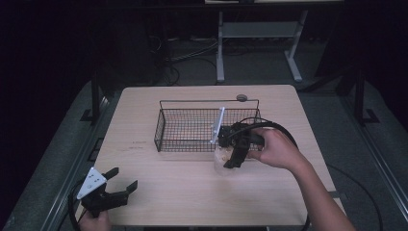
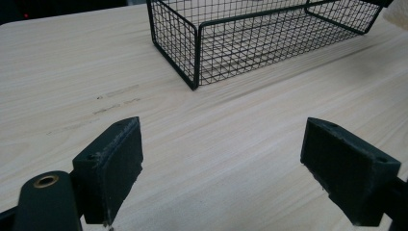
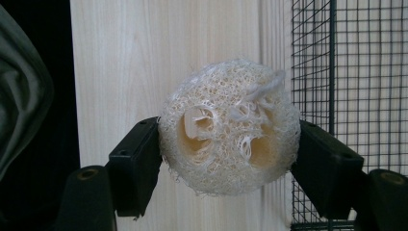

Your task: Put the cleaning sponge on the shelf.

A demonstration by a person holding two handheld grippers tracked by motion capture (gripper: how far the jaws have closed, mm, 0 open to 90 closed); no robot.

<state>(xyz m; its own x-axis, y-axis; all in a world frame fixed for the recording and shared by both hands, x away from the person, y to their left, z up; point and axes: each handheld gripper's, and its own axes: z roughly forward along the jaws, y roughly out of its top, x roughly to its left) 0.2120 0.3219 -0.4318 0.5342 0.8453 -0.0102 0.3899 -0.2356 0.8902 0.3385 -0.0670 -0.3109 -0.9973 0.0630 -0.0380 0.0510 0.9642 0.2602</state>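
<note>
One loofah sponge [image 3: 228, 127] pinched between the pads of the right tongs [image 1: 234, 149], held just beyond the near right corner of a single black wire basket [image 1: 185, 139] at mid-worktop. Seen along the right tongs' own jaws: the pale, fibrous round squeezed from both sides, hollow channels facing the camera, light wood below and basket mesh [image 3: 346, 72] to one side. Left tongs [image 1: 117, 185] spread wide and idle at the near left corner of the worktop [image 1: 192, 192], nothing between the pads, basket corner [image 2: 195, 62] well ahead of them. Judged from the layout: pickup done, sponge off the wood and in a firm grip; still to come, most likely, the carry over the near rim and the release inside. Basket floor apparently bare where visible through the mesh, though the stretch behind the right hand [image 1: 274, 149] hidden. Count on the worktop: one sponge, one basket with one raised wire handle [image 1: 207, 101], two sets of tongs, each with a trailing cable, a grey three-cornered plate [image 1: 91, 182] on top of the left one. Beyond the far edge, dim floor, cables and the legs of a pale frame [image 1: 220, 48].
</note>
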